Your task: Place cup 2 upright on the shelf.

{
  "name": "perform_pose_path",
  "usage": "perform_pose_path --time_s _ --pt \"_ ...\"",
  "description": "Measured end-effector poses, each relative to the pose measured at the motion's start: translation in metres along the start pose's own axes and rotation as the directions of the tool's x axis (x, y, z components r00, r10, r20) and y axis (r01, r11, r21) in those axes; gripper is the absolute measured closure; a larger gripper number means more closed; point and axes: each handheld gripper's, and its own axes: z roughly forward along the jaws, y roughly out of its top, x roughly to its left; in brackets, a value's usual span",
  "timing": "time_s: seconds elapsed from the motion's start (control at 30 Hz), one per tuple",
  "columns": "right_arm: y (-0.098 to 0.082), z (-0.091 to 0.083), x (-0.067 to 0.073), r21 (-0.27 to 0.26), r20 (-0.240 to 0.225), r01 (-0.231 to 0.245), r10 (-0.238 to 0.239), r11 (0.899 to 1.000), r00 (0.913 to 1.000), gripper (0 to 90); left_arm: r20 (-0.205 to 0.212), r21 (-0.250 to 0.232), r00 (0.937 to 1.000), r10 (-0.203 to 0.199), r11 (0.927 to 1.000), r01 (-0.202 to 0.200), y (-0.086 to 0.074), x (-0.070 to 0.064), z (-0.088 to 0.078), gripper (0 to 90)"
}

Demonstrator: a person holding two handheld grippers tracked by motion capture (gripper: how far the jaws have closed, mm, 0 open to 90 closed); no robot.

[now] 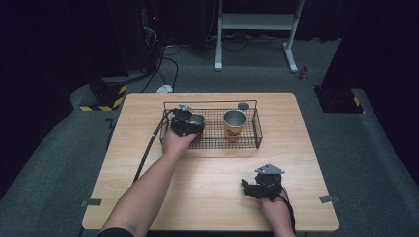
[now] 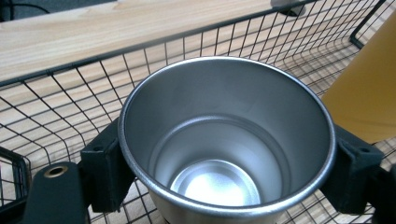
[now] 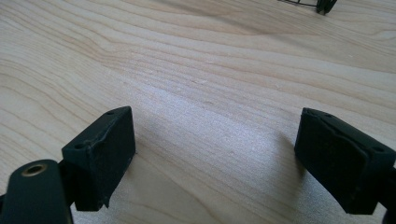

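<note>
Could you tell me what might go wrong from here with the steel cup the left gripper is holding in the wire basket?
The steel cup, clamped by the left gripper, sits close beside the orange cup; shifting sideways could knock that one over. Lifting carelessly might snag the wire basket and drag it. The right gripper rests apart, open, unable to steady anything.

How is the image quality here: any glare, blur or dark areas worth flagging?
High view: table evenly lit, the surrounding room very dark. Left gripper view: the steel cup is sharp with a bright glare spot on its bottom; the orange cup at the right edge is blurred. Right gripper view: soft shadows beside the jaws, far wood grain out of focus.
</note>
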Motion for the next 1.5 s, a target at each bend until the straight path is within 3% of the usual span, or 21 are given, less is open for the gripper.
perform_pose_path --time_s 1.03,1.5 --pt "0.0 0.0 0.0 0.001 -0.001 -0.004 0.004 1.0 1.0 12.4 0.008 -0.002 0.9999 0.01 0.9999 -0.01 -0.009 -0.002 -0.004 18.4" --pt "0.0 0.0 0.0 0.001 -0.003 0.0 0.0 1.0 1.0 12.3 -0.014 0.023 0.9987 0.05 0.9985 -0.049 -0.013 -0.002 -0.004 17.4"
